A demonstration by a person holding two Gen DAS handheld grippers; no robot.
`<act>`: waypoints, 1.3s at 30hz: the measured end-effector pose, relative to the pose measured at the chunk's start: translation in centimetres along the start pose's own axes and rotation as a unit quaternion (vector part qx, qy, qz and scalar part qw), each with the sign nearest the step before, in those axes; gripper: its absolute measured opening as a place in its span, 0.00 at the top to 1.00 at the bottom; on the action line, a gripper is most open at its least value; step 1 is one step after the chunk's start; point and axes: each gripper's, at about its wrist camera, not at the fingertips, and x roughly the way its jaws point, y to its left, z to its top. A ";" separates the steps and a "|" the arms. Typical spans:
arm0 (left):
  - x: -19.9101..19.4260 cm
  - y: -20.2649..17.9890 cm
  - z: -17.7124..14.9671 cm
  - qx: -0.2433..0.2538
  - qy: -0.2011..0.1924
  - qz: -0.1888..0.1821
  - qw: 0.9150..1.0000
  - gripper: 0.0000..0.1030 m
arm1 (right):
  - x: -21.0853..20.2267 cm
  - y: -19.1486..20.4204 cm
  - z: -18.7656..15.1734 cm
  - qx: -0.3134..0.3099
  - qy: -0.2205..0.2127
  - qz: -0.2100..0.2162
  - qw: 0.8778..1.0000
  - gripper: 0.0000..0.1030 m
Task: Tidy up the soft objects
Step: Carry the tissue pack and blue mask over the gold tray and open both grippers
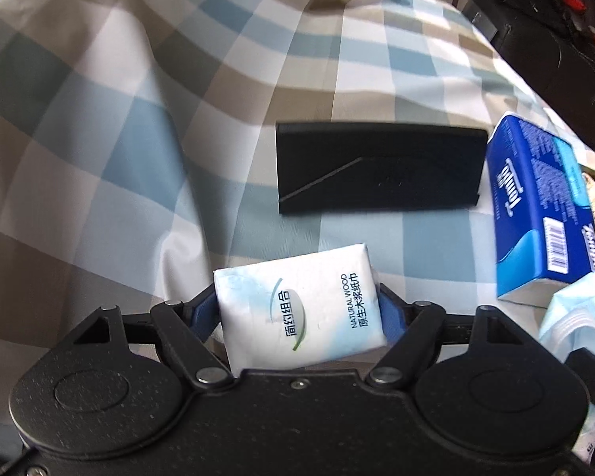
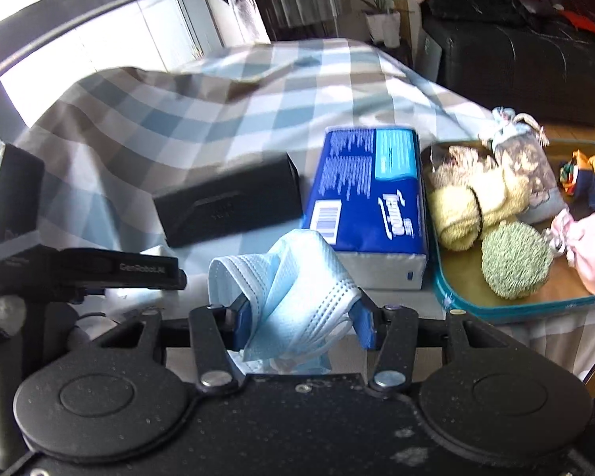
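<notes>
My left gripper (image 1: 297, 309) is shut on a small white tissue pack (image 1: 297, 305) with green and blue print, held above the checked cloth. My right gripper (image 2: 303, 317) is shut on a crumpled light blue face mask (image 2: 289, 281); the mask also shows at the right edge of the left wrist view (image 1: 575, 313). A blue tissue pack (image 2: 369, 206) lies on the cloth ahead of the right gripper, and shows in the left wrist view (image 1: 543, 206). A teal-rimmed tray (image 2: 515, 305) at the right holds soft things: a yellow rolled cloth (image 2: 472, 206), a green knitted ball (image 2: 515, 261) and a pink cloth (image 2: 591, 250).
A black case (image 1: 377, 170) lies on the checked blue, brown and white cloth (image 1: 139, 127) ahead of the left gripper; it shows in the right wrist view (image 2: 234, 202). The left gripper's body (image 2: 79, 269) is at the left there. A dark sofa (image 2: 515, 59) stands behind.
</notes>
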 end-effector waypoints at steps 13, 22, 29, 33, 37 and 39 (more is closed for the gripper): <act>-8.4 -6.9 3.2 0.069 -0.075 -0.038 0.994 0.29 | -12.0 -5.4 5.6 -0.002 -0.164 -0.008 0.986 0.52; -11.7 -15.4 3.6 0.156 -0.100 -0.095 0.978 0.29 | -13.5 -14.6 9.1 0.057 -0.185 -0.105 0.976 0.51; -11.2 -20.4 3.1 0.195 -0.085 -0.105 0.971 0.29 | -10.4 -20.1 10.7 0.116 -0.132 -0.147 0.973 0.51; -10.5 -22.2 2.9 0.206 -0.072 -0.107 0.970 0.29 | -8.3 -22.2 11.1 0.140 -0.089 -0.157 0.974 0.51; -9.7 -23.8 2.9 0.213 -0.061 -0.111 0.969 0.29 | -6.9 -23.4 12.1 0.147 -0.059 -0.153 0.976 0.51; -9.2 -24.5 3.0 0.215 -0.055 -0.115 0.968 0.29 | -6.9 -23.8 12.9 0.143 -0.061 -0.156 0.975 0.51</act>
